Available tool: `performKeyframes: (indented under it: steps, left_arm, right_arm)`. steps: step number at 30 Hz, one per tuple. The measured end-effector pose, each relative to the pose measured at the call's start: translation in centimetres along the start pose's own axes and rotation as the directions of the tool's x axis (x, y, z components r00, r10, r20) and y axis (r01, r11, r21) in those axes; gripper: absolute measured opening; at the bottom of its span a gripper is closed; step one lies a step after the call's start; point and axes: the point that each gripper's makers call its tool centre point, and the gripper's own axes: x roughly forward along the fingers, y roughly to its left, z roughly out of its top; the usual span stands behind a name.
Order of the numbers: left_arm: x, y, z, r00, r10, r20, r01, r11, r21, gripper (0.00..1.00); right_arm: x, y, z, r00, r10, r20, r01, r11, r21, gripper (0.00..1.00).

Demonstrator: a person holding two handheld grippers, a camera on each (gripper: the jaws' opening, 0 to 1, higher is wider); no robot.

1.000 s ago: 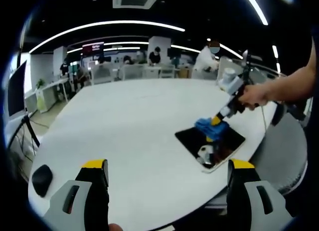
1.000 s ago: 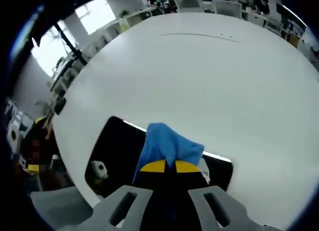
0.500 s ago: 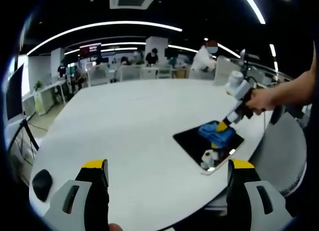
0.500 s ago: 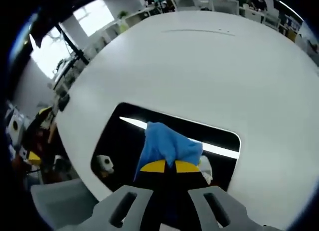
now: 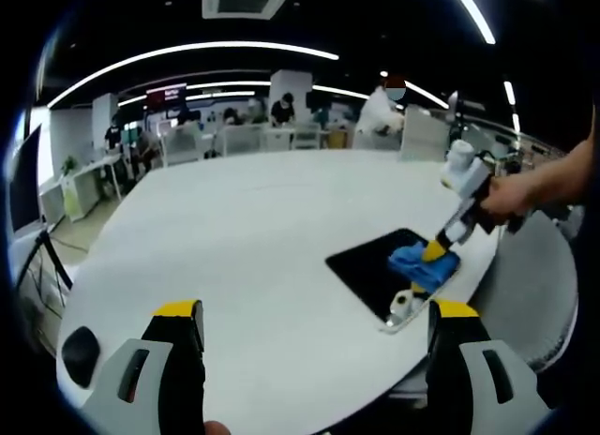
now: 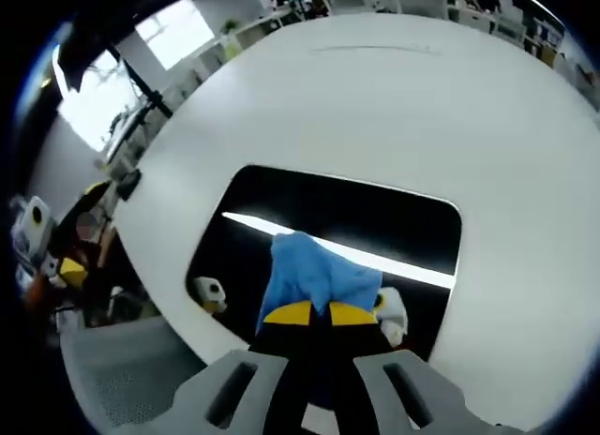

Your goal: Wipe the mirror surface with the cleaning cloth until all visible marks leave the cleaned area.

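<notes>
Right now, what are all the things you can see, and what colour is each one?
mirror: one, dark and shiny, lying flat near the table's edge
cleaning cloth: one, blue, pressed on the mirror
table: one, white, large and rounded, under the mirror
black oval object: one, on the table's near left in the left gripper view
people and desks: several, in the far background
person's hand: one, holding the right gripper
right gripper: one, grey with yellow tips, jaws shut on the cloth
left gripper: one, grey with yellow tips, jaws wide apart, holding nothing
</notes>
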Motion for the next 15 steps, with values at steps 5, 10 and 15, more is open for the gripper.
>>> performKeyframes:
  steps: [5, 10, 15]
  left_arm:
    - [0.2, -0.2, 0.1, 1.000, -0.004, -0.001, 0.004, 1.000, 0.005, 0.99]
    - [0.3, -0.5, 0.1, 1.000, -0.009, -0.001, 0.009, 1.000, 0.005, 0.99]
    - [0.3, -0.6, 0.0, 1.000, -0.012, -0.003, 0.012, 1.000, 0.005, 0.99]
  right_arm:
    - [-0.4, 0.4, -1.0, 1.000, 0.012, 0.000, -0.012, 1.000, 0.016, 0.00]
    - [-0.6, 0.7, -1.9, 1.000, 0.022, -0.005, -0.021, 0.999, 0.031, 0.00]
    - [-0.8, 1.1, -2.6, 0.999, 0.031, -0.008, -0.031, 0.998, 0.049, 0.00]
